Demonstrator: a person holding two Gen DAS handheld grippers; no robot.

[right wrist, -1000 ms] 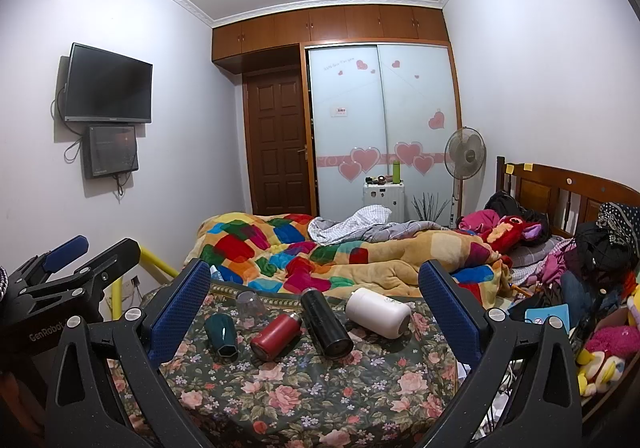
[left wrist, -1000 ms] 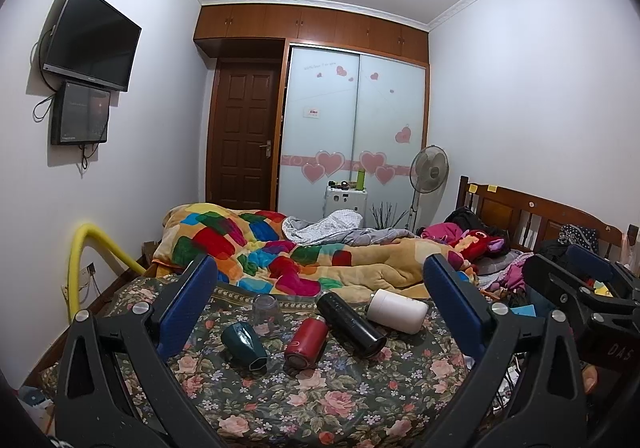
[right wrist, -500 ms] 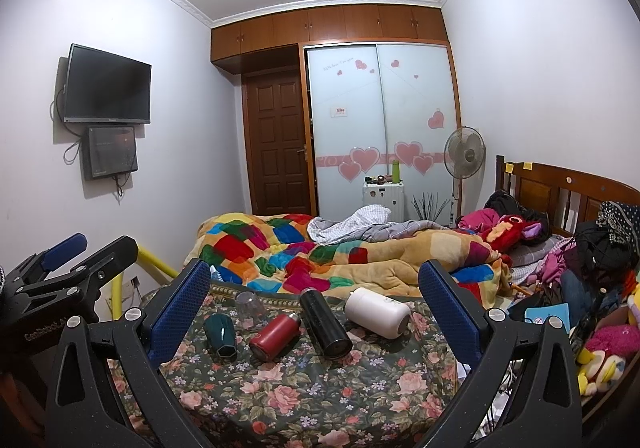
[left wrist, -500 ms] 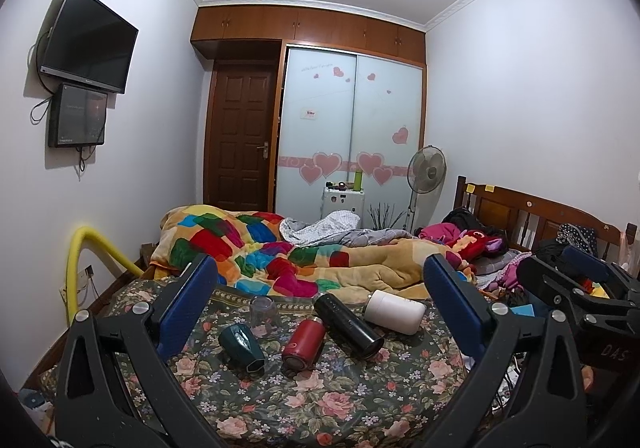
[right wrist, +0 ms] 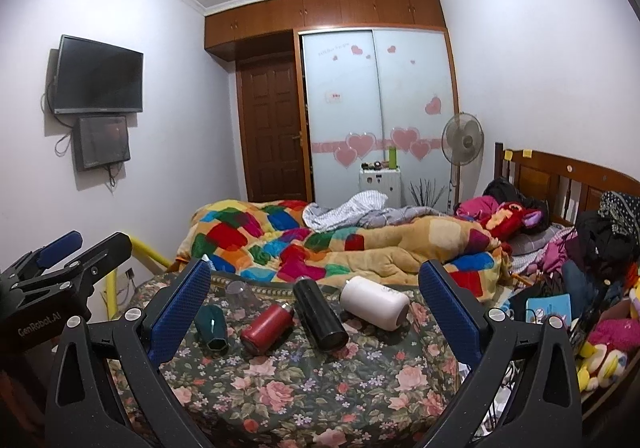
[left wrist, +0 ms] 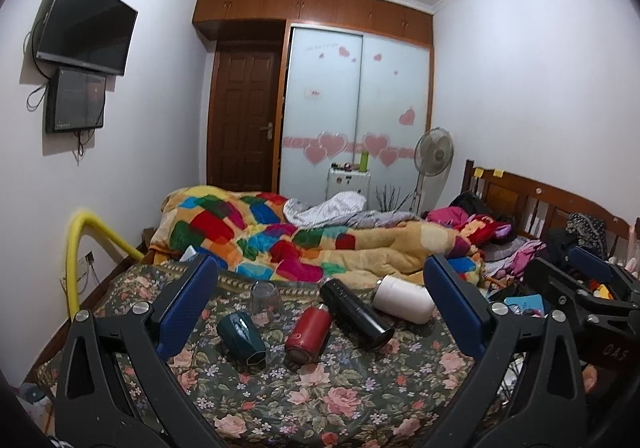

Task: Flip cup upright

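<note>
Several cups lie on their sides on a floral cloth [left wrist: 320, 400]: a dark green cup [left wrist: 241, 338], a red bottle [left wrist: 307, 334], a black flask [left wrist: 356, 314] and a white cup [left wrist: 404, 298]. A clear glass [left wrist: 264, 294] stands mouth-down behind them. In the right wrist view they show as the green cup [right wrist: 211, 328], red bottle [right wrist: 267, 328], black flask [right wrist: 320, 314], white cup [right wrist: 374, 306] and glass [right wrist: 239, 291]. My left gripper [left wrist: 320, 322] is open and empty, held back from the cups. My right gripper [right wrist: 314, 318] is open and empty too.
A colourful quilt [left wrist: 304, 244] is heaped right behind the cups. Clothes and toys [right wrist: 592, 288] pile up at the right by a wooden headboard. A yellow tube [left wrist: 80, 244] stands at the left. The other gripper shows at each view's edge [right wrist: 56, 280].
Both grippers have eased slightly forward and tilted a little; the view has shifted slightly. The cups have not moved. Both grippers stay open.
</note>
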